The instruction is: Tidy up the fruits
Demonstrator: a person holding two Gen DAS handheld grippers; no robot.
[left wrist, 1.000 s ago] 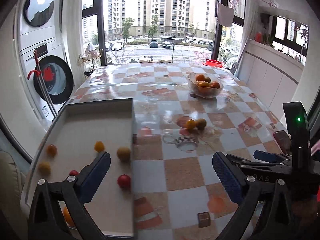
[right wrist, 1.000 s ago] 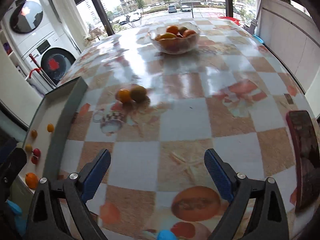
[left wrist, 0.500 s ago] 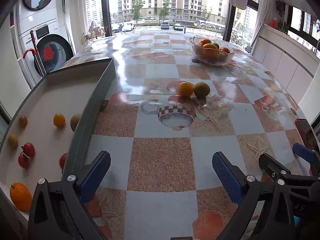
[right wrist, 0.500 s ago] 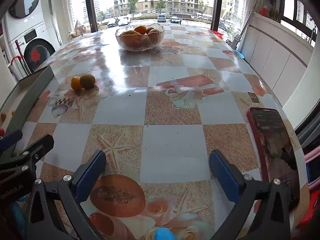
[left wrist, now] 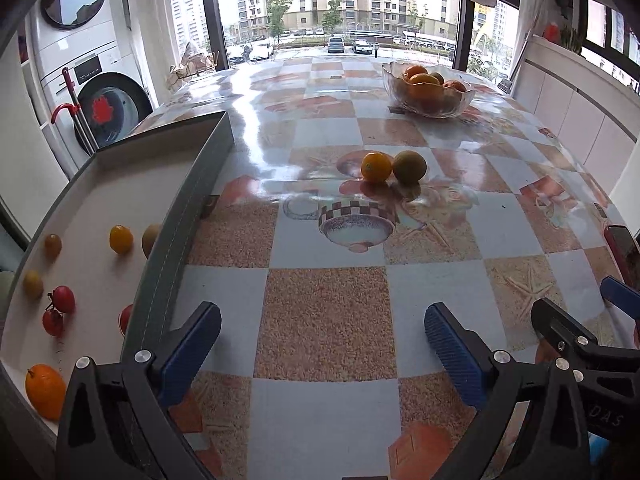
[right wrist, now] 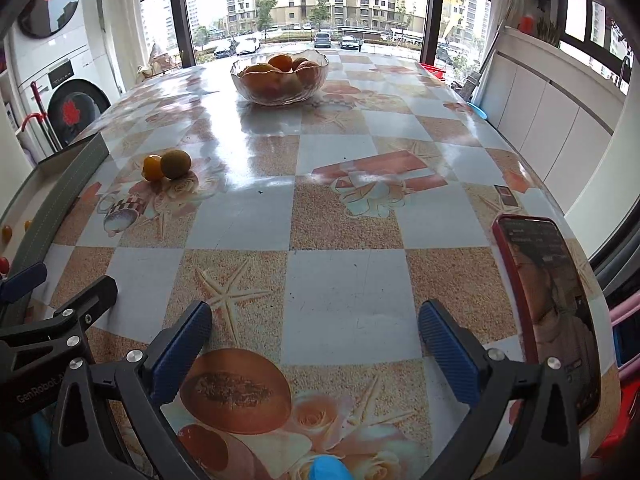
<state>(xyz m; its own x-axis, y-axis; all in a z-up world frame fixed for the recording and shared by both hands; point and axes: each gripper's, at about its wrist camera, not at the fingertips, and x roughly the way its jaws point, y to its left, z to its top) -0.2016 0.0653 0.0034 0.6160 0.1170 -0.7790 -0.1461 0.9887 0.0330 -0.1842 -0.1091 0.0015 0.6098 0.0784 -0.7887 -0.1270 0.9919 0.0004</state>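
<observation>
**Both grippers spread, nothing held**

Left gripper (left wrist: 322,336) & right gripper (right wrist: 316,334): fingers wide apart, empty, low over checkered table (right wrist: 344,292). Orange fruit (left wrist: 376,167) touching greenish fruit (left wrist: 409,166) mid-table, well apart from both. Glass bowl (right wrist: 280,76) w/ more fruit at far end. Tray (left wrist: 192,184) on left w/ small fruits. Red phone (right wrist: 548,304) on right edge.
</observation>
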